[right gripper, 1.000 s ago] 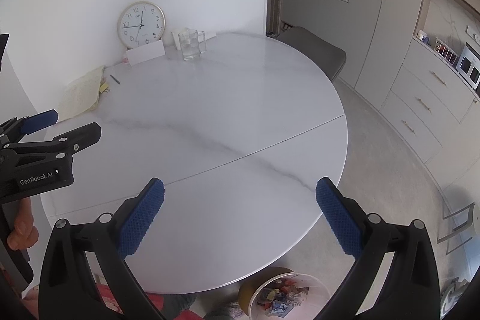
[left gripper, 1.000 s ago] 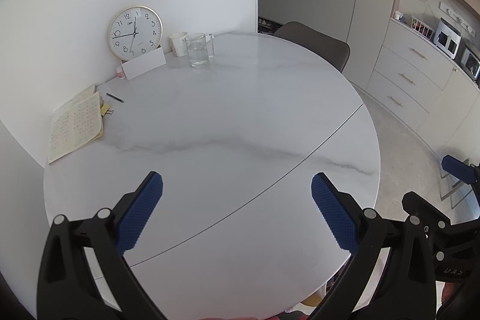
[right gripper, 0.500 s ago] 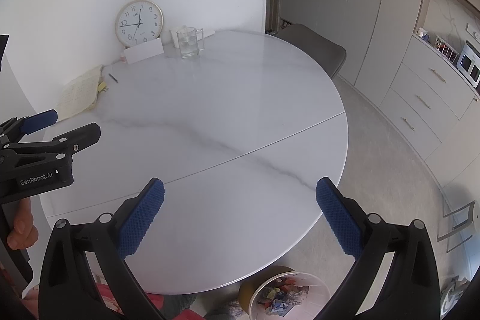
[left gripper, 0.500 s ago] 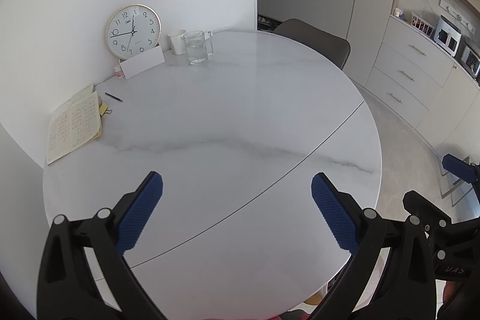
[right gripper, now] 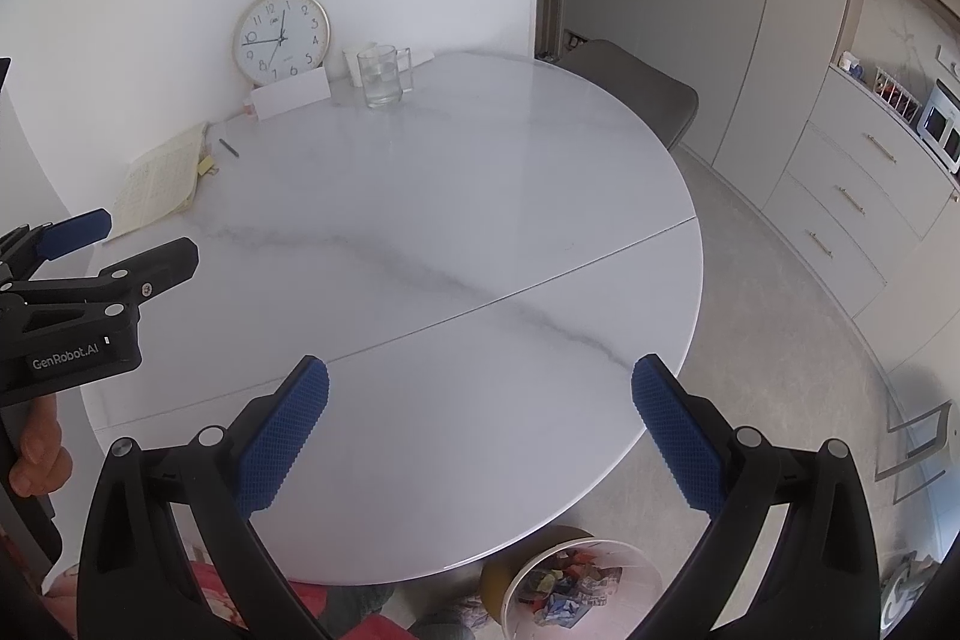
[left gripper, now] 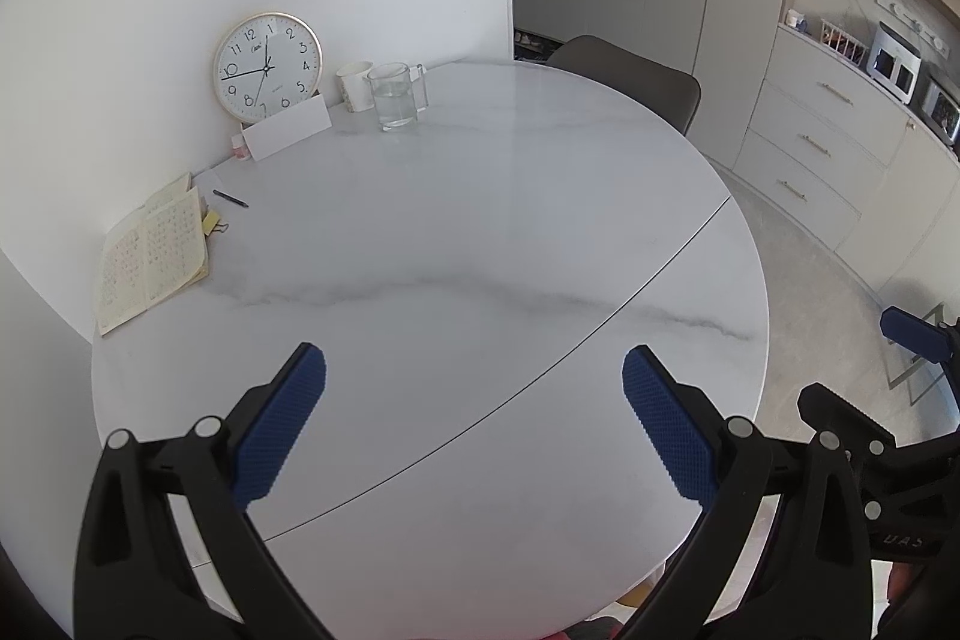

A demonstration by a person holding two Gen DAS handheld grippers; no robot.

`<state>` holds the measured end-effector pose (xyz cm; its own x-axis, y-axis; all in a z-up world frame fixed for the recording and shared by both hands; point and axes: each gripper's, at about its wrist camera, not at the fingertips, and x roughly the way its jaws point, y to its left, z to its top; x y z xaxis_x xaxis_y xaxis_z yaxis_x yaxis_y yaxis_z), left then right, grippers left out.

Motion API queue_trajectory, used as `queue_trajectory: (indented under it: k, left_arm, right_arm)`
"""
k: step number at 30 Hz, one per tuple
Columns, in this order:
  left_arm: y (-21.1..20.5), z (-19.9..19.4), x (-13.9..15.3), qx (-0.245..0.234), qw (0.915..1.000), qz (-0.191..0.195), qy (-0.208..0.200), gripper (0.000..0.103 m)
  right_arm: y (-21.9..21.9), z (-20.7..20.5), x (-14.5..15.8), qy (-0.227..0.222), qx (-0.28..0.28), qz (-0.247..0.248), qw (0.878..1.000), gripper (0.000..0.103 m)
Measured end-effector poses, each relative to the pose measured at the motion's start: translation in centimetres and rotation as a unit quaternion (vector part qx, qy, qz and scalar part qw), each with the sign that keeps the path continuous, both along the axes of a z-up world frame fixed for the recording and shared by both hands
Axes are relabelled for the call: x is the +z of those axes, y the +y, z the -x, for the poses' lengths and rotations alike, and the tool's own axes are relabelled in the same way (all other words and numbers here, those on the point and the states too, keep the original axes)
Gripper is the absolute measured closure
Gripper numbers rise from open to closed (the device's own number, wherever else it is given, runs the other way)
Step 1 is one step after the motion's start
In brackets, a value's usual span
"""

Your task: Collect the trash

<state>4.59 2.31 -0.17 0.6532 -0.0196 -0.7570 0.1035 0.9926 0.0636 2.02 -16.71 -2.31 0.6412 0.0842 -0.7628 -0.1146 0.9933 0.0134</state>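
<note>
Your left hand-held gripper (left gripper: 474, 418) spread wide and empty above the marble surface (left gripper: 456, 232), your right hand-held gripper (right gripper: 480, 430) likewise wide and empty, trash in the bin (right gripper: 570, 583) on the floor below the surface's near edge

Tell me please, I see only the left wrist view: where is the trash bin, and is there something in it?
Observer: The right wrist view shows a round bin on the floor, below the near edge of the table. Colourful scraps lie inside it.
Operator: Is the left gripper holding anything from the side?
Observer: No. In the right wrist view the left gripper is at the left, over the table edge, with its fingers apart and nothing between them.
Operator: And the right gripper, which I see only partly?
Observer: The right gripper is wide open and empty, above the near part of the table.
</note>
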Motion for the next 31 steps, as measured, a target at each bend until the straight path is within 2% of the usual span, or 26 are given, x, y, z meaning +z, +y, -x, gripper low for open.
queue_trajectory:
  k: [12,16,20,24,31]
  left_arm:
    - [0.2,0.0,-0.6,-0.006,1.0000,0.000,0.008,0.008]
    - [0.4,0.1,-0.7,-0.006,0.9998,0.017,0.005,0.008]
    - [0.1,0.3,-0.8,-0.013,0.9999,0.007,-0.002,0.008]
    - [0.3,-0.1,-1.3,-0.016,0.9993,0.024,0.024,0.008]
    - [0.4,-0.1,-1.5,-0.016,0.9993,0.020,0.027,0.008]
  right_arm:
    - [0.3,0.1,-0.5,0.006,-0.003,0.000,1.000,0.002]
    - [0.3,0.2,-0.6,0.007,-0.003,0.001,1.000,0.002]
    - [0.3,0.2,-0.6,0.008,-0.003,0.000,1.000,0.002]
    - [0.3,0.3,-0.6,0.008,-0.003,0.000,1.000,0.002]
    - [0.3,0.3,-0.8,0.010,-0.002,0.002,1.000,0.002]
